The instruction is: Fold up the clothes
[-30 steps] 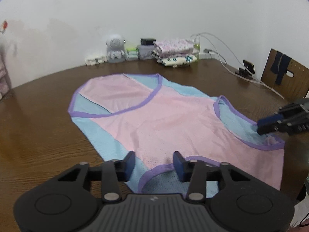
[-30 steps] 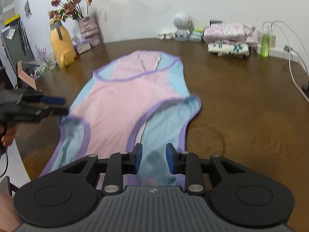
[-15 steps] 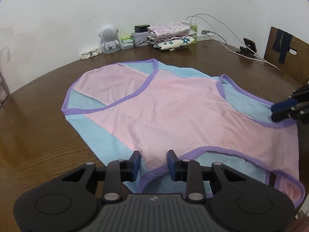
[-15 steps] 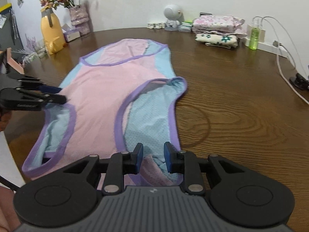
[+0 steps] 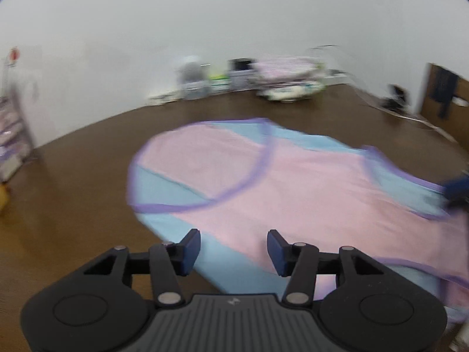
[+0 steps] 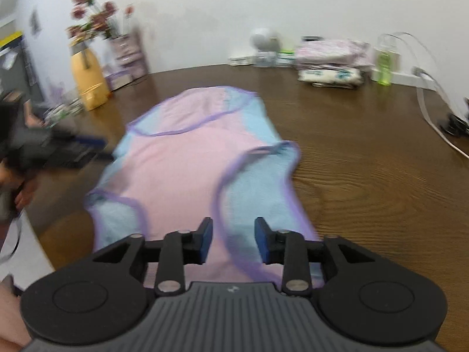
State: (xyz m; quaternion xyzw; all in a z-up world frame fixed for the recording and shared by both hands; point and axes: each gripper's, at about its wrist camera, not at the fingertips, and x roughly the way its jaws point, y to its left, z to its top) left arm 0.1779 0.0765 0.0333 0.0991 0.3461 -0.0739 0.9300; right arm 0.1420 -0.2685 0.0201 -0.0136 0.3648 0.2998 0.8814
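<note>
Both grippers letting go over the brown wooden table (image 6: pixel 366 158)

The pink-and-blue garment (image 6: pixel 187 158) lies flat, mid-table. Left gripper (image 5: pixel 233 248) and right gripper (image 6: pixel 233 239) jaws are opening, gripping nothing, cloth beneath. Far-left yellow vase (image 6: pixel 89 83) holds flowers (image 6: pixel 93 19); folded clothes (image 6: pixel 331 61) are stacked by the white wall.

The brown wooden surface (image 6: pixel 366 152) carries a pink and blue garment (image 6: pixel 187 158) lying flat, and folded clothes (image 6: pixel 331 61) near the wall.

A pink, blue and purple-trimmed mesh garment (image 6: pixel 187 158) lies spread flat on the table.
</note>
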